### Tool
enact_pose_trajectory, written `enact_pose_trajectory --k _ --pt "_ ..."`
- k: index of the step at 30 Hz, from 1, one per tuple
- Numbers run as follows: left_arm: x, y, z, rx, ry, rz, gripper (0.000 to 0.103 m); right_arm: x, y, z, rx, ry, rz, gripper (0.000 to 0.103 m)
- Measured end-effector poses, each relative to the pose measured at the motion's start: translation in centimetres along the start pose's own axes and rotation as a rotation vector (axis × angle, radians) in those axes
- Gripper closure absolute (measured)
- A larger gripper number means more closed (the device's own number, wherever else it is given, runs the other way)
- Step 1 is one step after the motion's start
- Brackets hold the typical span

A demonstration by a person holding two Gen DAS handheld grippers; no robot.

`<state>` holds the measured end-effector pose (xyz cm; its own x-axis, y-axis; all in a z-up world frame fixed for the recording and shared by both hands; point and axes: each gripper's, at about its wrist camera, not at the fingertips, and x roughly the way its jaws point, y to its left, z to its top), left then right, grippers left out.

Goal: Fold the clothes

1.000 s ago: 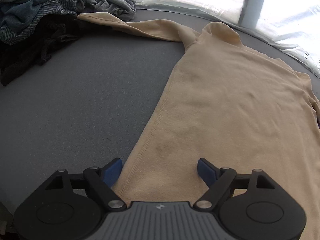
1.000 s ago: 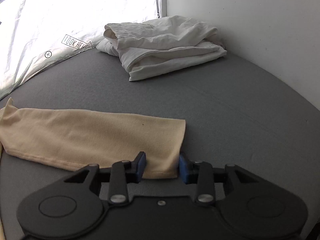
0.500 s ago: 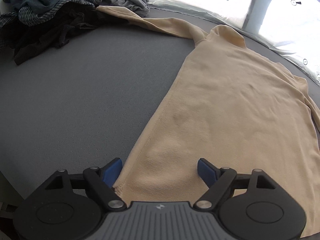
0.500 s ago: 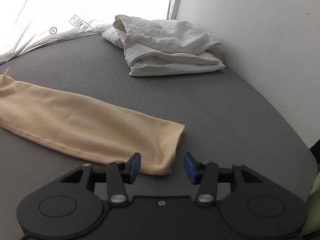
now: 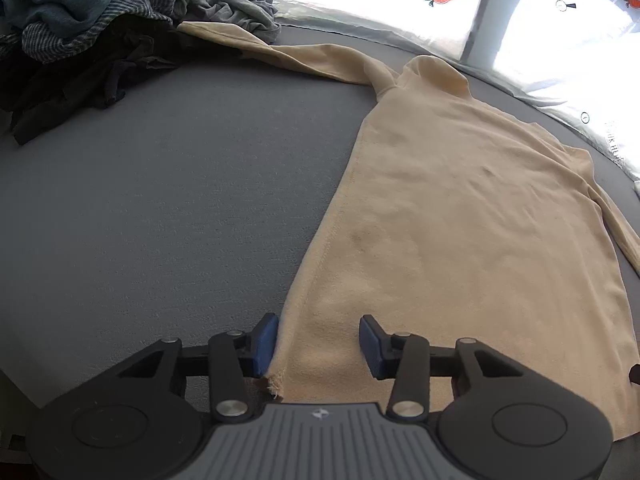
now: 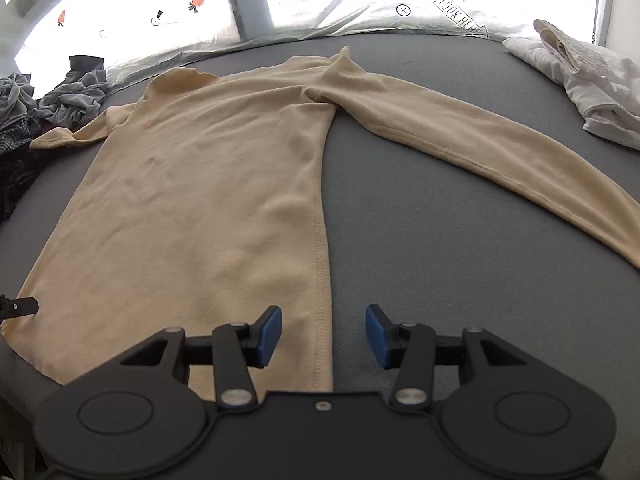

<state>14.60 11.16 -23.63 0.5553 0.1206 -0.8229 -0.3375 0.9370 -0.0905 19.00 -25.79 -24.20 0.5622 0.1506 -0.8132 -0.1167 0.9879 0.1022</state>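
A beige long-sleeved shirt [image 5: 460,220] lies flat on the grey surface [image 5: 160,200], collar towards the window, both sleeves spread out. My left gripper [image 5: 318,344] straddles the hem's left corner. Its jaws are closing with the cloth edge between them, and the blue pads stand clear of the fabric. In the right wrist view the same shirt [image 6: 200,200] fills the left half. My right gripper [image 6: 323,334] hangs over the lower right side seam. Its jaws are closing slightly with the seam between them, and the pads do not press it.
A heap of dark and grey clothes [image 5: 100,20] lies at the far left. A folded white garment [image 6: 580,80] rests at the far right by the wall. A bright window with carrot stickers [image 6: 198,0] runs along the back edge.
The right gripper let go of the sleeve cuff and swung left to the shirt's lower right edge. The left gripper's jaws narrowed around the hem's left corner.
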Motion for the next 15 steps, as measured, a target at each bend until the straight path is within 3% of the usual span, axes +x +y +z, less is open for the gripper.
enact_pose_trajectory --k 1,2,3,4,9,15 --pt "-0.1 0.4 -0.1 -0.011 -0.002 0.000 0.073 0.1 0.5 -0.1 -0.027 0.005 -0.015 0.061" --pt "-0.2 0.7 -0.1 -0.026 0.000 -0.006 0.076 0.0 0.5 -0.1 -0.034 0.002 -0.016 0.074" --pt "-0.2 1.1 -0.1 -0.041 0.001 -0.011 0.082 -0.1 0.4 -0.1 -0.029 0.003 -0.008 0.096" --pt "-0.3 1.4 -0.2 -0.051 0.001 -0.013 0.090 -0.3 0.3 -0.1 -0.012 0.008 0.004 0.097" --pt "-0.7 2.4 -0.6 -0.072 0.022 -0.055 0.100 -0.7 0.0 -0.7 -0.003 0.012 -0.002 0.098" --pt "-0.9 2.6 -0.6 -0.044 0.055 -0.069 0.096 -0.8 0.1 -0.6 0.018 0.028 -0.014 0.096"
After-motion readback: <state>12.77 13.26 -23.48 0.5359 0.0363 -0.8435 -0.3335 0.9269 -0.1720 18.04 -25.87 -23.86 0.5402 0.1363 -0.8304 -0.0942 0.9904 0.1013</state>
